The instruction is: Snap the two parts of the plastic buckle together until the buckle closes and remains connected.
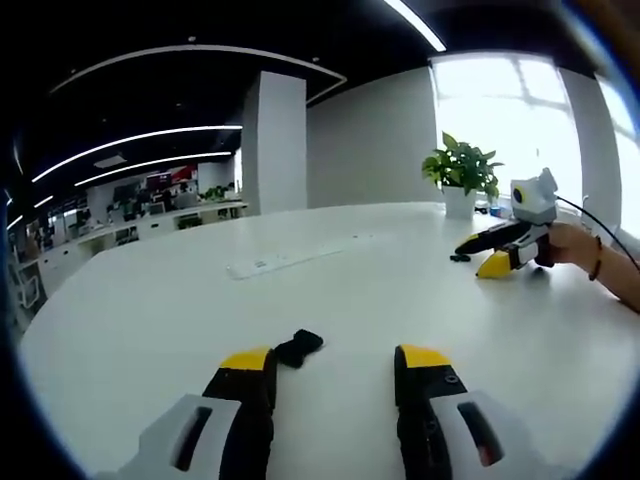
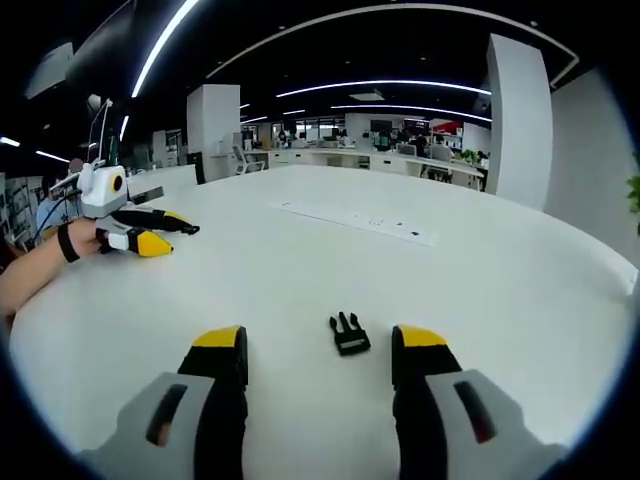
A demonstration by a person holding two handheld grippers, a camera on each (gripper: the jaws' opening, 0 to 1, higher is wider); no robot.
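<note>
Nearby, both tongs (image 1: 335,358) (image 2: 320,340) gape, buckle parts (image 1: 298,347) (image 2: 349,334) unobstructed on table (image 1: 340,290).

Left gripper (image 1: 335,362) low over the white table (image 1: 330,290), jaws apart with nothing between them, yellow tips forward. One black buckle part (image 1: 298,347) lies on the table just beside the left jaw's tip, slightly ahead of it; can't tell if they touch. Far right: right gripper (image 1: 482,252), held by a person's hand (image 1: 570,243) with a dark wristband, its yellow-tipped jaws resting near the tabletop. A small black piece (image 1: 459,258) sits on the table just off its tips, too small to identify. Potted plant (image 1: 462,172) stands behind it near the window. A flat white strip (image 1: 300,255) lies mid-table, well beyond the buckle part.
</note>
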